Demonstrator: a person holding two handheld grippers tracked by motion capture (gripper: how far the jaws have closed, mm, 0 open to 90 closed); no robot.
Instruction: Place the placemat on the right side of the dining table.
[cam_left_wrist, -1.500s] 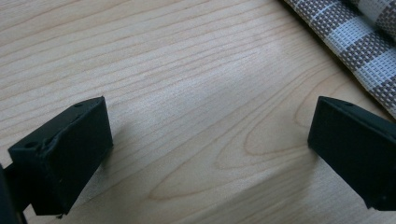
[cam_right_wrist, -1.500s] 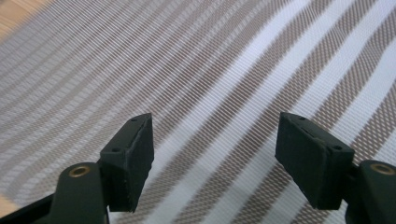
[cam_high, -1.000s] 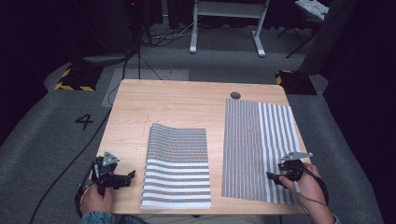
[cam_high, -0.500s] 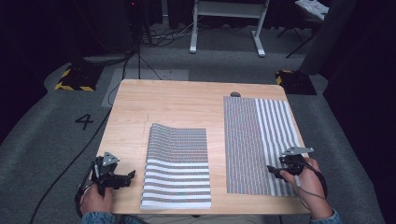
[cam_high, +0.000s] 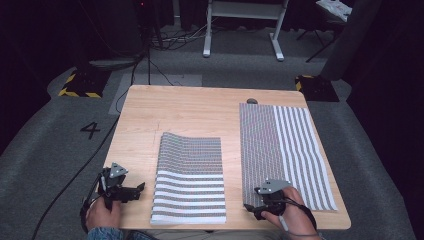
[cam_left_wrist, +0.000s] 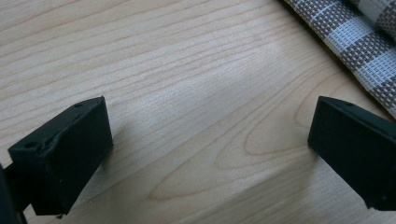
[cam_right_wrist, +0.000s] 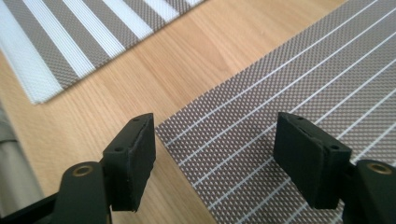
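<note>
Grey-and-white striped woven placemats lie on the pale wooden surface (cam_high: 190, 112): a long flat one (cam_high: 285, 150) at the right of the high view and a folded one (cam_high: 189, 177) at lower centre. The right tongs (cam_high: 251, 208), whose jaws have just been opening, straddle the long mat's near left corner (cam_right_wrist: 163, 128) without gripping it, while the left tongs (cam_high: 141, 188) rest wide open and empty over bare wood beside the folded mat. Judging by this, the step is taking that corner, which calls for lowering and closing on its edge.
</note>
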